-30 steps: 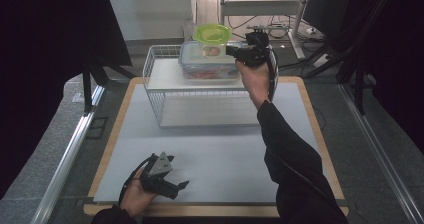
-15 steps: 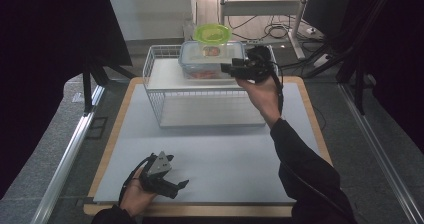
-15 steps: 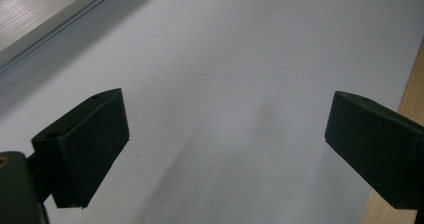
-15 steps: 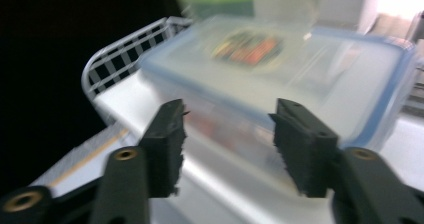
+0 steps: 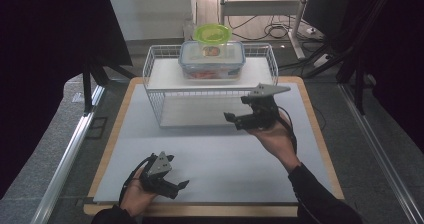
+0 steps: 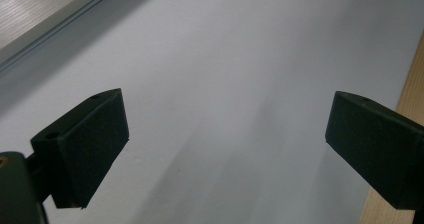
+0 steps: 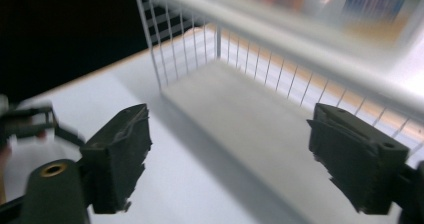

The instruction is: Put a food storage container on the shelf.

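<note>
A clear food container (image 5: 212,60) with a blue-rimmed lid sits on top of a white wire rack (image 5: 159,91) at the back of the mat. A green-lidded bowl (image 5: 212,33) rests on the container. My right gripper (image 5: 236,109) hovers open and empty in front of the rack's right half, pointing left. In the right gripper view its jaws (image 7: 230,144) stand wide apart, facing the rack's lower shelf (image 7: 235,109). My left gripper (image 5: 176,173) rests low near the front edge, open. Between its fingers (image 6: 225,134) there is only white mat.
The white mat (image 5: 210,154) lies on a wooden board (image 5: 320,134); the board's edge (image 6: 412,89) runs beside the left gripper. Black frame posts (image 5: 90,84) stand at the left and right of the table. Cables and a stand lie behind the rack.
My right gripper has drawn back from the container on top of the rack and dropped down toward me, in front of the rack. The left gripper has stayed put.
</note>
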`<state>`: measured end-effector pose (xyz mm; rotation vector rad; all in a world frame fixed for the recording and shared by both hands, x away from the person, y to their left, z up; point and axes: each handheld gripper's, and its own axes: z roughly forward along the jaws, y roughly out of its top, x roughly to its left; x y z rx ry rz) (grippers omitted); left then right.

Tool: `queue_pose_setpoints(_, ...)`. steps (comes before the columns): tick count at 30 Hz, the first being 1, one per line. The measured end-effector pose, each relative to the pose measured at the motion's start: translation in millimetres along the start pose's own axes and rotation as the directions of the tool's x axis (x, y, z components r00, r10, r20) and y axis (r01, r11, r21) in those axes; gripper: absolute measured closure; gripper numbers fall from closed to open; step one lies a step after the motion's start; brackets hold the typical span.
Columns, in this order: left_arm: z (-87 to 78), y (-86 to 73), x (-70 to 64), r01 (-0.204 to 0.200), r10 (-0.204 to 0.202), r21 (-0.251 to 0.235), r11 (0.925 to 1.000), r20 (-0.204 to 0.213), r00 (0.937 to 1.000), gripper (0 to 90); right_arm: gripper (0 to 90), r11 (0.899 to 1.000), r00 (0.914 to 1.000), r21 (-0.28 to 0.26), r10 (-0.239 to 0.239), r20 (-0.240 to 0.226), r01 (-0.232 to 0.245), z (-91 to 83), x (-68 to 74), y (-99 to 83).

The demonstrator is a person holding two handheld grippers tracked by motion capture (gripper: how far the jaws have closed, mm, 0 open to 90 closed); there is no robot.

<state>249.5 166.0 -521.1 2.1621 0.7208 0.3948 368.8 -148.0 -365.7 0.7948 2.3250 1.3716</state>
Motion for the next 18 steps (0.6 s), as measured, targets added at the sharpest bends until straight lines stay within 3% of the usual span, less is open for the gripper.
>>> queue_pose_setpoints(6,0.5,-0.2,-0.3,-0.004,0.004,0.004,1.0,-0.002,1.0,3.6,10.7,0.999,0.9988,0.029,-0.02,0.045,0.019,-7.8,7.8,-52.2)
queue_pose_setpoints(11,1.1,-0.6,-0.8,-0.008,0.008,0.009,0.9999,-0.003,1.0,3.6,8.0,0.999,0.9992,0.046,0.003,0.04,-0.005,-14.4,10.9,-96.7)
queue_pose_setpoints(15,0.9,-0.8,-0.5,-0.004,0.004,0.006,1.0,-0.002,1.0,3.6,7.7,0.995,0.9987,0.1,0.003,0.05,-0.008,-14.1,12.1,-135.8)
queue_pose_setpoints(18,0.6,0.0,-0.6,-0.007,0.008,0.004,1.0,-0.004,1.0,3.6,6.7,0.987,0.9975,0.158,-0.013,0.069,0.002,-11.2,10.1,-145.8)
